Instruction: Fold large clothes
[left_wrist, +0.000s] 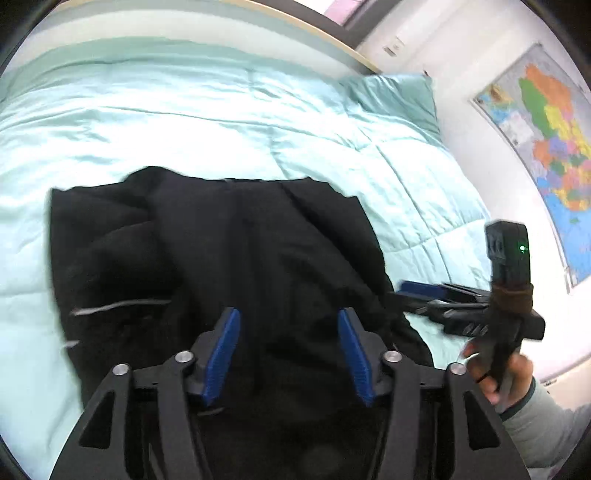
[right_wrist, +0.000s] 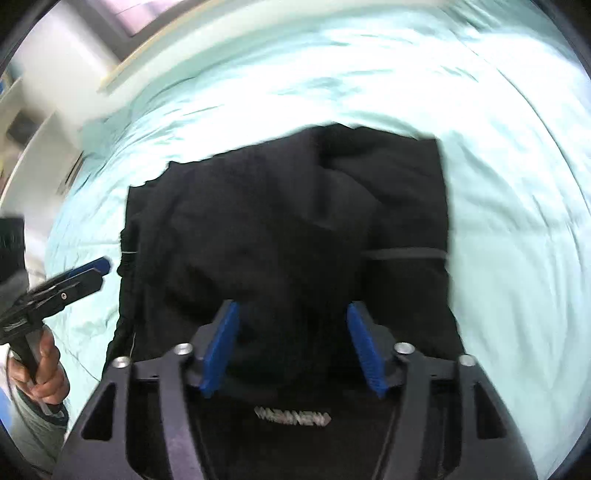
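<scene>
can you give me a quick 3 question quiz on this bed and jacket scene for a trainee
1. True or false: the black garment lies on a light green comforter.
2. Multiple choice: the left gripper has its jaws A) shut on the garment, B) open above the garment, C) shut on the pillow.
3. Fill in: on the wall to the right of the bed hangs a colourful ____.

Key
1. True.
2. B. The right gripper is open above it too.
3. map, beyond the pillow.
</scene>
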